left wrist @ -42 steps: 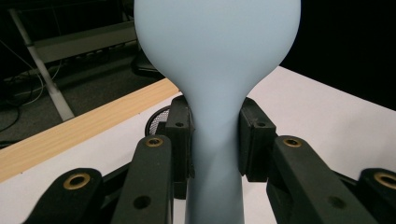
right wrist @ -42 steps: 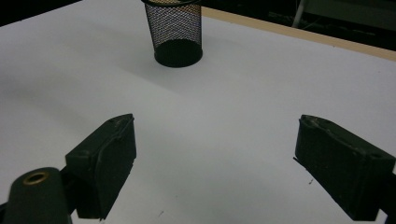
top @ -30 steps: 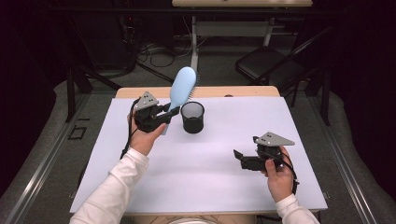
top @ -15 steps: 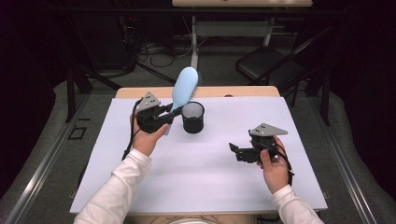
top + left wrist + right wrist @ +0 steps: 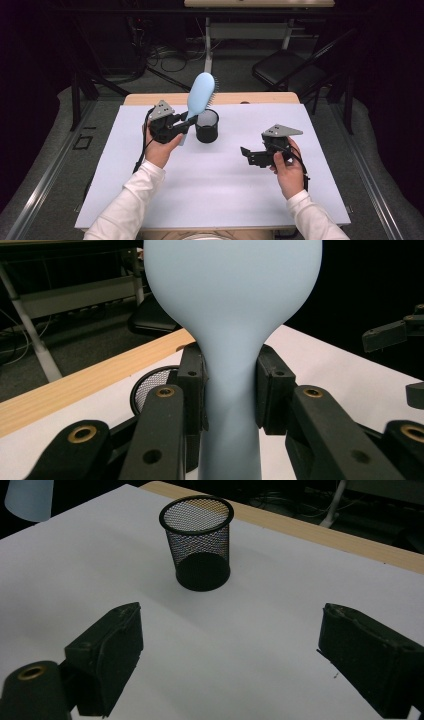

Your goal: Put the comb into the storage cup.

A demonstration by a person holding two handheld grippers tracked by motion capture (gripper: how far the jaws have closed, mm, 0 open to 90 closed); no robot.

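My left gripper [image 5: 186, 121] is shut on the handle of a light blue hairbrush [image 5: 201, 95]. The brush stands tilted, head up, just left of a black mesh cup [image 5: 207, 126]. In the left gripper view the pads [image 5: 192, 390] press on both sides of the brush's [image 5: 232, 315] narrow neck, and the cup [image 5: 150, 387] sits behind it. My right gripper [image 5: 248, 156] hovers over the sheet to the right of the cup. It is open, its jaws have just been opening a little wider, and nothing is between them. The right gripper [image 5: 230, 645] faces the empty cup [image 5: 197, 542].
A white sheet [image 5: 225, 190] covers the table, with a wooden edge [image 5: 150, 98] showing at the back. A dark folding chair [image 5: 290, 70] and cables lie on the floor beyond the table. The brush's handle end [image 5: 29, 497] shows at the right gripper view's top left.
My right gripper has moved a little away from the front edge, toward the cup, and risen slightly. The left gripper and the brush have stayed in place.
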